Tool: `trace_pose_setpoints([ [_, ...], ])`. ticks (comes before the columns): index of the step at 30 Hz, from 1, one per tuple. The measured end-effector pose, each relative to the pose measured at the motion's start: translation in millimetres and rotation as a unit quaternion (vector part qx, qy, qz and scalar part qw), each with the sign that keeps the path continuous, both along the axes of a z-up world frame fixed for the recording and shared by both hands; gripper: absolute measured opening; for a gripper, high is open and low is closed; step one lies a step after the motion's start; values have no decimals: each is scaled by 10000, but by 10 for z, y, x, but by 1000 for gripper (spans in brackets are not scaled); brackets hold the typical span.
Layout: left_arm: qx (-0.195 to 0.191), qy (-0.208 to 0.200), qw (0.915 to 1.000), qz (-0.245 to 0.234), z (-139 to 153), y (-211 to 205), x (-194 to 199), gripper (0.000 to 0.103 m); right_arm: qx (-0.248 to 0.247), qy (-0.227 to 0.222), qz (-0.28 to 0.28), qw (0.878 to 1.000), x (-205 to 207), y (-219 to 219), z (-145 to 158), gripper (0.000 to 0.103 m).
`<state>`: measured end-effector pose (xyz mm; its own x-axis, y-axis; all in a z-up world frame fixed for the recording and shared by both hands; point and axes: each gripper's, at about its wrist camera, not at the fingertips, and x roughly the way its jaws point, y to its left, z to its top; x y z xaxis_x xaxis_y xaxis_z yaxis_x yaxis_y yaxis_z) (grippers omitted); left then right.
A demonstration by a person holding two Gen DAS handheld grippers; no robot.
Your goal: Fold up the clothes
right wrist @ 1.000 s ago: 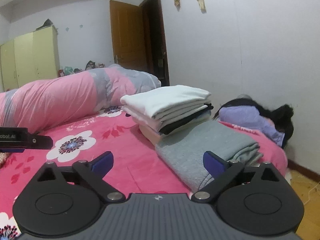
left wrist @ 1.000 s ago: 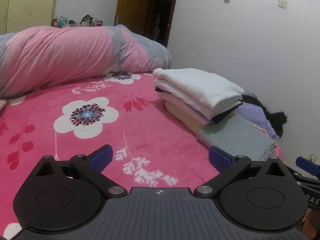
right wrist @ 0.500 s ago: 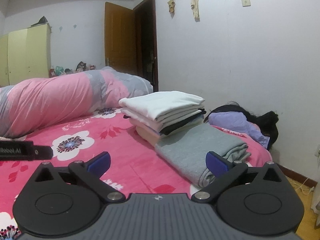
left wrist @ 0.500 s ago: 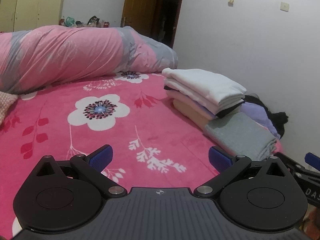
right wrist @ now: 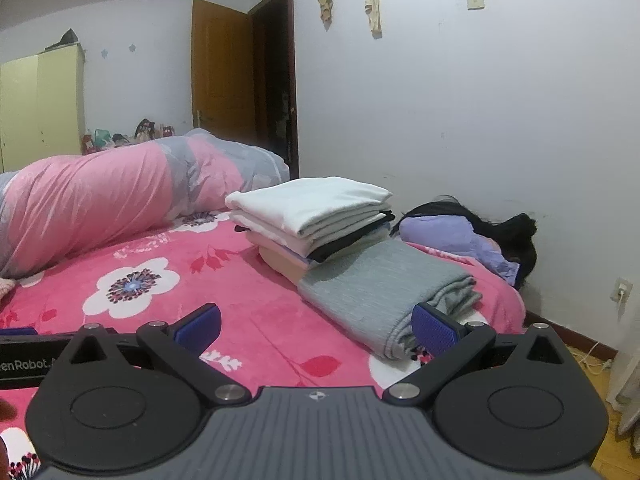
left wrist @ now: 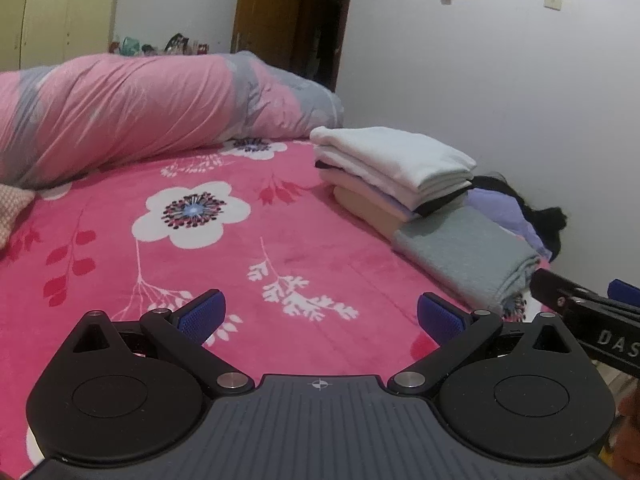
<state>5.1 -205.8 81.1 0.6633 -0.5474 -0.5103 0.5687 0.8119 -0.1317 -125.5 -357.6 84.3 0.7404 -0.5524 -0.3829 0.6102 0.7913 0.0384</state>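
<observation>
Quilt roll (left wrist: 132, 116) behind folded stack (right wrist: 316, 216); grey garment (right wrist: 380, 284) beside stack.

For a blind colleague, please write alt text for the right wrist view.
The open right claw hangs empty above a pink flowered bed. Ahead, a stack of folded clothes rests partly on a folded grey garment, with unfolded purple and black clothes near the white wall.

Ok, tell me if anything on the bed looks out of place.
The purple garment and black garment lie crumpled against the wall, unfolded, beside the neat folded stack.
</observation>
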Motion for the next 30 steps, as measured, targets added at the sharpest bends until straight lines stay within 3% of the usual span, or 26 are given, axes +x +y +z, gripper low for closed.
trace_pose_setpoints([
  [9,33,-252,9995,-161,33,-121,-218,103,-158,42,-229,9996,-205,-47,-36,103],
  [30,68,-239,9994,-222,6,-356,-347,103,64,87,-553,9984,-423,-339,-158,103],
])
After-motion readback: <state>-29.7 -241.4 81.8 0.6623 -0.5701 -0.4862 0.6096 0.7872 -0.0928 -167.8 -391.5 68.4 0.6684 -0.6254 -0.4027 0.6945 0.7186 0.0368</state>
